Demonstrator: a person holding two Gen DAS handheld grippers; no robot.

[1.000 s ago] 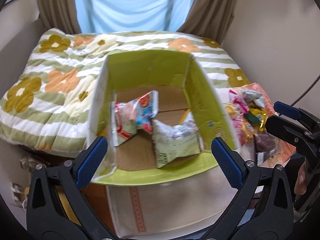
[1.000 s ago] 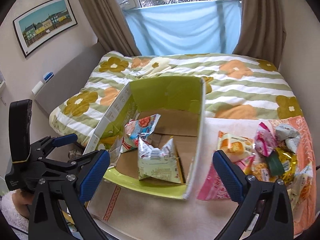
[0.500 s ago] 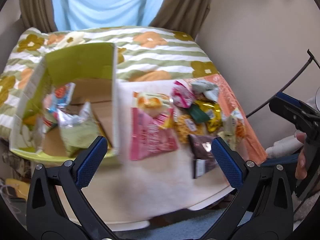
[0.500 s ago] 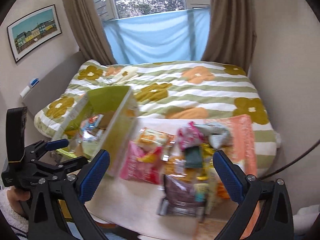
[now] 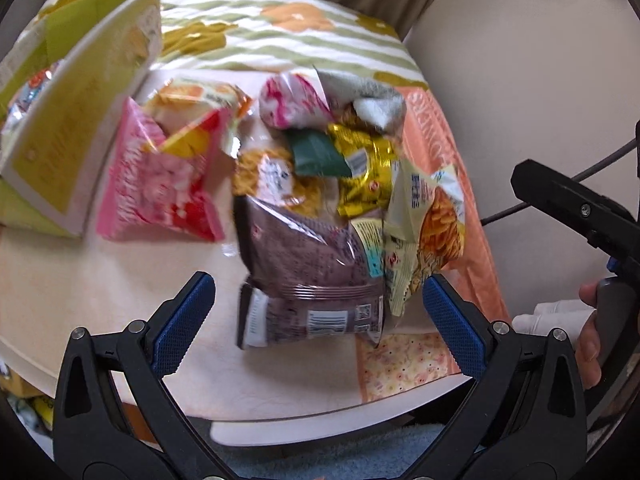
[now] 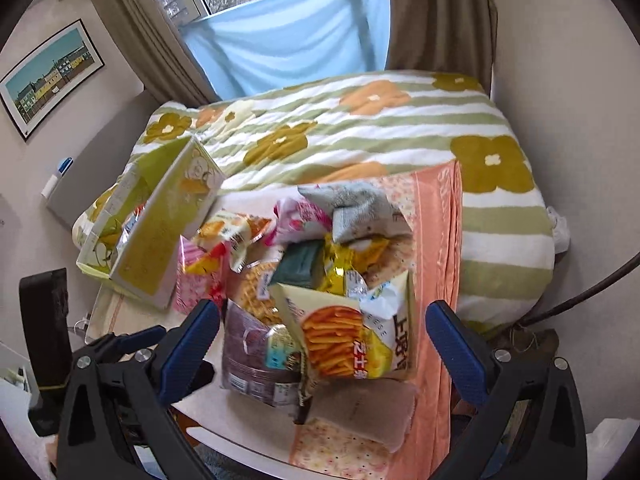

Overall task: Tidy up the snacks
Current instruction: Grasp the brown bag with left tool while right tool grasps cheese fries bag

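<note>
Two hand-held grippers hover above the near edge of the pale table (image 5: 92, 300), each with its two blue ribbed pads spread wide and nothing between them: the left hand-held gripper (image 5: 318, 312) over a glossy brown packet (image 5: 308, 256), the right hand-held gripper (image 6: 322, 336) over a cream bag printed with orange sticks (image 6: 352, 332). Behind these lies a crinkly heap of roughly ten snack packets (image 5: 320, 152), including one flat pink bag (image 5: 156, 188), one gold foil pouch (image 5: 366, 176) and one dark green packet (image 5: 316, 154), partly on an orange patterned cloth (image 5: 436, 148). To the left stands one green cardboard box (image 6: 160, 232), tilted, holding a few packets. Beyond is a flowered, striped bed (image 6: 360, 120).
</note>
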